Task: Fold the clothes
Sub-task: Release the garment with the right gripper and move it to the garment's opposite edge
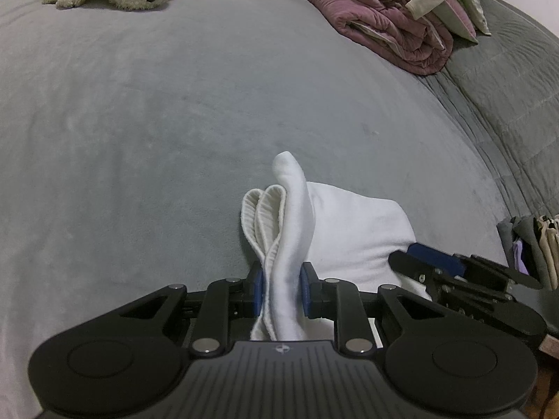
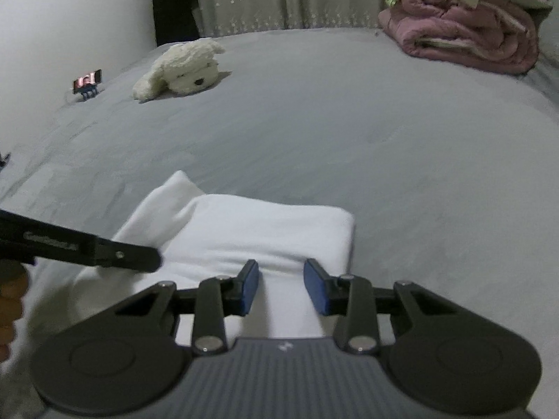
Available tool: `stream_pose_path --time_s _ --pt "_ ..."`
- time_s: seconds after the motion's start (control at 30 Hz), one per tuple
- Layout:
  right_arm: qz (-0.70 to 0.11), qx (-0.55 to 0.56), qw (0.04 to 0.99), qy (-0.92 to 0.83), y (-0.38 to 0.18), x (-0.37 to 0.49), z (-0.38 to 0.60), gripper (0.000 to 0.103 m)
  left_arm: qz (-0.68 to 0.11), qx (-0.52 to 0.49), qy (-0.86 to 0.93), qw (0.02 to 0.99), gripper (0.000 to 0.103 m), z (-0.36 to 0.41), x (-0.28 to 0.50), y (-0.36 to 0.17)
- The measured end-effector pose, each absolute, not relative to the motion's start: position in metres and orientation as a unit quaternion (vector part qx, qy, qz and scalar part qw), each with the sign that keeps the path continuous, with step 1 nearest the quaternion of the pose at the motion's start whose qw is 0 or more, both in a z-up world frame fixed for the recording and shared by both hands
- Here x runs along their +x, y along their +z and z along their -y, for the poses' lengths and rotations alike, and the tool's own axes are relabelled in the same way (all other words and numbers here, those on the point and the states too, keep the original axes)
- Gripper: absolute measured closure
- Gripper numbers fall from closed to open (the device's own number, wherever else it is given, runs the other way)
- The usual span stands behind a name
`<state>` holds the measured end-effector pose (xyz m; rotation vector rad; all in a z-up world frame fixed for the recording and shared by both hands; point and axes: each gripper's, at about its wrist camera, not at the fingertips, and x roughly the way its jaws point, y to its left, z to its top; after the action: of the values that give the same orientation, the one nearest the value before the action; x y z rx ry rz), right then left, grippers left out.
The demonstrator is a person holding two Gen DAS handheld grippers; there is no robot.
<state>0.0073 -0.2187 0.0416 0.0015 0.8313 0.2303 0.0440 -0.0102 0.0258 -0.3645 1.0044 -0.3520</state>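
Note:
A white garment (image 1: 349, 230) lies folded into a thick pad on the grey bed (image 1: 174, 122). My left gripper (image 1: 281, 289) is shut on a bunched strip of its ribbed hem, which stands up between the blue pads. My right gripper (image 1: 415, 262) sits at the garment's right side. In the right wrist view the garment (image 2: 251, 230) runs back between the pads of the right gripper (image 2: 281, 286), whose jaws have closed in on a ridge of the cloth. A black finger (image 2: 104, 248) of the left gripper crosses in from the left, and a hand (image 2: 10, 300) shows at the edge.
A cream plush dog (image 2: 185, 70) lies far back on the bed. A rolled pink quilt (image 2: 464, 31) with other bedding on it sits at the back right. A phone on a small stand (image 2: 87, 82) is at the far left. Folded clothes (image 1: 534, 248) stand near the right gripper.

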Motion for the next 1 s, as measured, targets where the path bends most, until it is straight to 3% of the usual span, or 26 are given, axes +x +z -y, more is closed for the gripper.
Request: stream_pose_path --time_s 0.3,0.37,0.4,1.0 --pt "-0.405 0.004 0.910 0.082 0.035 0.017 0.223 0.070 -0.475 -0.171 -0.166 0.847 0.083 0.012 0.043 0.025" --pt "-0.404 -0.002 0.912 0.065 0.033 0.019 0.224 0.052 -0.475 -0.171 -0.166 0.847 0.082 0.012 0.043 0.025" --pt "-0.405 0.001 0.912 0.060 0.032 0.021 0.225 0.052 -0.476 -0.172 -0.166 0.847 0.082 0.012 0.043 0.025" --pt "-0.415 0.049 0.908 0.026 0.038 0.029 0.246 0.052 -0.477 -0.172 -0.166 0.846 0.082 0.012 0.043 0.025"
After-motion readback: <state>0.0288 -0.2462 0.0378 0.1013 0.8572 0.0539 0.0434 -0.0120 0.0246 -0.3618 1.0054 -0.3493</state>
